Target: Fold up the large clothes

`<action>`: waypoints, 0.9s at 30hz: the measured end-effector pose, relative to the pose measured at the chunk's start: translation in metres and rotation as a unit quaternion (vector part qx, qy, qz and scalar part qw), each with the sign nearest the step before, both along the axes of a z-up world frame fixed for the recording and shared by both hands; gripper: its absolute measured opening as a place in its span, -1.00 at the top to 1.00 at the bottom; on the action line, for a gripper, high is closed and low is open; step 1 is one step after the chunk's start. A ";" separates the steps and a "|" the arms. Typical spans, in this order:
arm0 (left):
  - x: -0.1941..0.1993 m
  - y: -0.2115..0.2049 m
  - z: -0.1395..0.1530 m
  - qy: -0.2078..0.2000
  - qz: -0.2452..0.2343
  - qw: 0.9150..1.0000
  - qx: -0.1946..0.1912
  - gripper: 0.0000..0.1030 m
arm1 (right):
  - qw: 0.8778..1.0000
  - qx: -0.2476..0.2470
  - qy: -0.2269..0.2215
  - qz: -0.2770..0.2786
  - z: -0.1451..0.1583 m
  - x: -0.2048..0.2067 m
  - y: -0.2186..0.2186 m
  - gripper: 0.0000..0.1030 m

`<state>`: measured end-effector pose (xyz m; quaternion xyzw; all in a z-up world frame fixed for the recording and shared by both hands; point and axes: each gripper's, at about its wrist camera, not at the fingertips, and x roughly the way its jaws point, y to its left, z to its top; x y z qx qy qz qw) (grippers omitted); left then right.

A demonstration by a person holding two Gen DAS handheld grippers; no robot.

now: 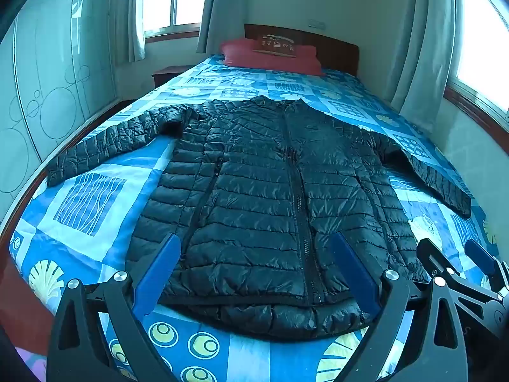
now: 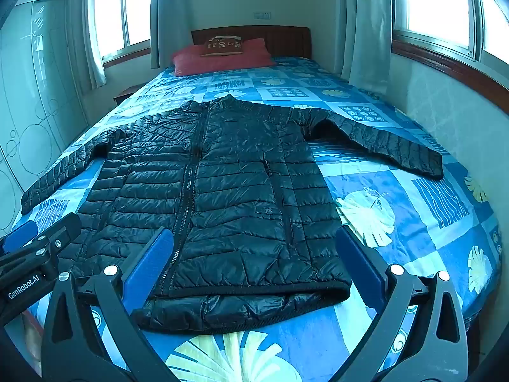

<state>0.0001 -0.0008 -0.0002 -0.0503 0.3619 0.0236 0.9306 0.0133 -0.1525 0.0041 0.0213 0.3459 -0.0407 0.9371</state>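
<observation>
A black quilted puffer jacket (image 1: 261, 197) (image 2: 216, 197) lies flat on the bed, zipped front up, collar toward the headboard, both sleeves spread out to the sides. My left gripper (image 1: 256, 248) hovers open above the jacket's hem, left of its zip, with nothing between its blue pads. My right gripper (image 2: 254, 242) hovers open over the hem's right half, also holding nothing. In the left wrist view the right gripper (image 1: 458, 254) shows at the lower right edge. The left gripper (image 2: 41, 232) shows at the lower left of the right wrist view.
The bed (image 1: 89, 200) (image 2: 413, 210) has a blue patterned cover. A red pillow (image 1: 270, 57) (image 2: 222, 57) and a small cushion lie by the wooden headboard. A wardrobe (image 1: 47, 79) stands left, a wall with curtained windows (image 2: 439, 3) right, a nightstand (image 1: 167, 73) at the far left.
</observation>
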 end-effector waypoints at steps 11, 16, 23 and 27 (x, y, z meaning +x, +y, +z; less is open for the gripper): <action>0.002 -0.004 -0.001 0.004 -0.002 1.000 -0.003 -0.84 | 1.000 0.000 0.000 0.000 -0.001 -0.001 -0.001 -0.96; -0.002 0.000 -0.003 0.006 0.001 1.000 -0.007 -0.84 | 1.000 -0.001 -0.001 0.001 -0.001 -0.001 0.001 -0.96; -0.005 -0.002 -0.003 0.007 0.001 1.000 -0.005 -0.83 | 1.000 -0.001 0.000 0.000 -0.001 -0.001 0.003 -0.96; -0.004 0.002 -0.006 0.007 0.001 1.000 -0.006 -0.83 | 1.000 0.000 0.000 0.001 -0.002 -0.002 0.002 -0.96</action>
